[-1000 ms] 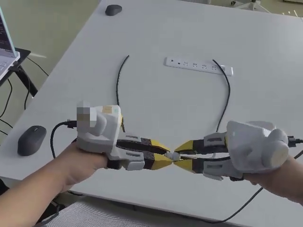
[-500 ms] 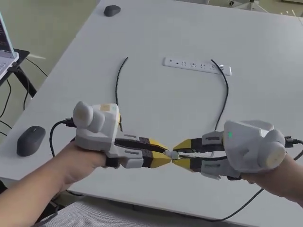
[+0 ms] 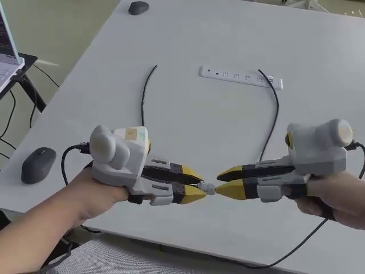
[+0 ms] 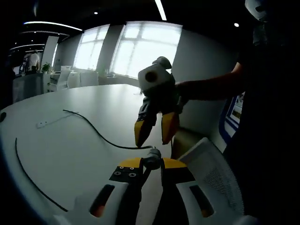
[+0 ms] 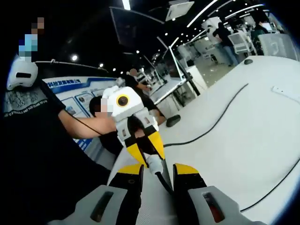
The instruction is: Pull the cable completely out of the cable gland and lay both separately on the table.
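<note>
A small grey cable gland [image 3: 210,188] hangs above the table's near edge, with my left gripper [image 3: 202,188] shut on it. In the left gripper view the gland [image 4: 151,158] sits between that gripper's own yellow tips [image 4: 151,164]. A thin black cable [image 3: 276,108] curves across the table from near the power strip and reaches the gland. My right gripper [image 3: 219,182] faces the left one tip to tip. Its jaws stand apart, and the cable [image 5: 162,179] passes loosely between them just behind the gland [image 5: 153,161]. In the left gripper view the right gripper [image 4: 153,139] has a gap between its tips.
A white power strip [image 3: 239,78] lies mid-table. A second loose black cable [image 3: 142,97] lies left of it. One dark mouse [image 3: 38,165] rests near the table's left edge and another [image 3: 138,7] at the far end. The table's near edge runs just below the grippers.
My right gripper has rolled so that its camera box is on top, and its handle has shifted a little to the right. The left gripper has stayed put, holding the gland.
</note>
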`<action>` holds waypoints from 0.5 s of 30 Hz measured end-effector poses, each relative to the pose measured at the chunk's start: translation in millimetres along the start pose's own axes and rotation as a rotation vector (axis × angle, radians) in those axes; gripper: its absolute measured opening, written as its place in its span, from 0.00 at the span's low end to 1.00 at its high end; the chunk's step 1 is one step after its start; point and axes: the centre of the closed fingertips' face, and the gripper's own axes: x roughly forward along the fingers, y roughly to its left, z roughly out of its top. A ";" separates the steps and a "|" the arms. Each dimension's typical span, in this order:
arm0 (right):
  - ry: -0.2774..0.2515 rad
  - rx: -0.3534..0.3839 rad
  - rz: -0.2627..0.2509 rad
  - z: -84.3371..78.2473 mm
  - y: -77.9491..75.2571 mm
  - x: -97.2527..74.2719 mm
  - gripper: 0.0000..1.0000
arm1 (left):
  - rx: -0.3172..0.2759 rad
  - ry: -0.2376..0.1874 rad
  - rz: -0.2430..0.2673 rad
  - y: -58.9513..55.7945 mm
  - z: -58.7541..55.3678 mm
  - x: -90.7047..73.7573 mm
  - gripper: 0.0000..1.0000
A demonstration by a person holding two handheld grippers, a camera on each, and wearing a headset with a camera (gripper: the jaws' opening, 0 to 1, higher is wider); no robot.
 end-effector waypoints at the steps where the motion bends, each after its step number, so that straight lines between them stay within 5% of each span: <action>1: 0.010 0.040 0.046 -0.8 5.0 1.5 0.21 | 0.005 0.001 0.000 0.3 0.0 0.0 0.15; 4: 0.025 0.086 0.109 -3.8 10.8 4.6 0.21 | 0.006 0.002 -0.001 0.7 0.7 0.1 0.15; 10: 0.077 0.067 0.099 -13.9 6.6 13.4 0.21 | 0.006 0.004 0.000 -1.4 1.4 0.5 0.15; 15: 0.101 0.049 0.123 -18.2 15.9 17.4 0.09 | 0.010 0.008 0.003 -4.1 0.5 -0.3 0.15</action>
